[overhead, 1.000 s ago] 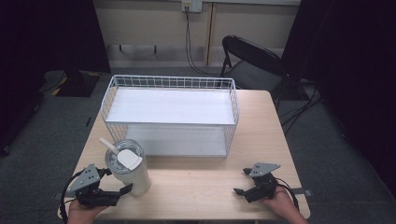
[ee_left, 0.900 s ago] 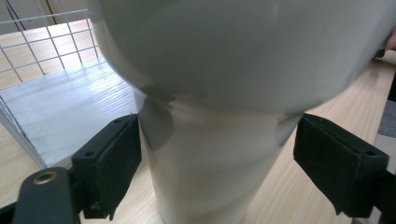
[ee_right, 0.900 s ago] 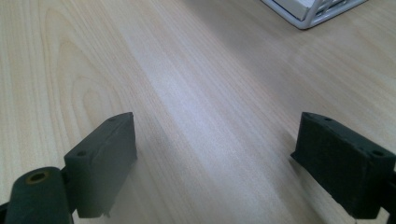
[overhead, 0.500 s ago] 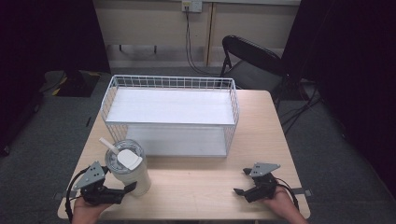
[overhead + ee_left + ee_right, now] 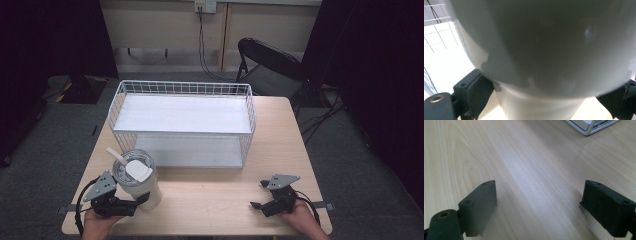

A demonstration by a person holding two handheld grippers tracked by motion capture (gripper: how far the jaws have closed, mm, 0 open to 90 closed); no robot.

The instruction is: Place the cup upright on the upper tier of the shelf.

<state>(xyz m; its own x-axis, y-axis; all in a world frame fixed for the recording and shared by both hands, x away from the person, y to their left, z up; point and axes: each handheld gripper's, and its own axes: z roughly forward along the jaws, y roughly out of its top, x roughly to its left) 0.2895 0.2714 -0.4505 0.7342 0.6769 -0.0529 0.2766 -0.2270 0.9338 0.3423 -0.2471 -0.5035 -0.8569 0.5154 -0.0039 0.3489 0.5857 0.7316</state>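
A white tumbler (image 5: 135,182) with a lid and a straw stands upright near the table's front left corner. My left gripper (image 5: 141,200) reaches it from the left, low on its body. In the left gripper view the tumbler (image 5: 544,50) looms very close. Both pads (image 5: 480,92) press on its narrow base, so the left gripper (image 5: 546,100) is shut on it. My right gripper (image 5: 257,195) rests at the front right of the table. Its jaws (image 5: 541,202) stand wide open over bare wood.
A white wire basket (image 5: 180,132) with a white floor takes up the back half of the table (image 5: 210,195); its corner (image 5: 589,127) shows ahead of the right gripper. A black folding chair (image 5: 270,65) stands behind the table at the right.
My left gripper has edged in toward the tumbler's base, and its jaws now lie against the tumbler. The right gripper has not moved.
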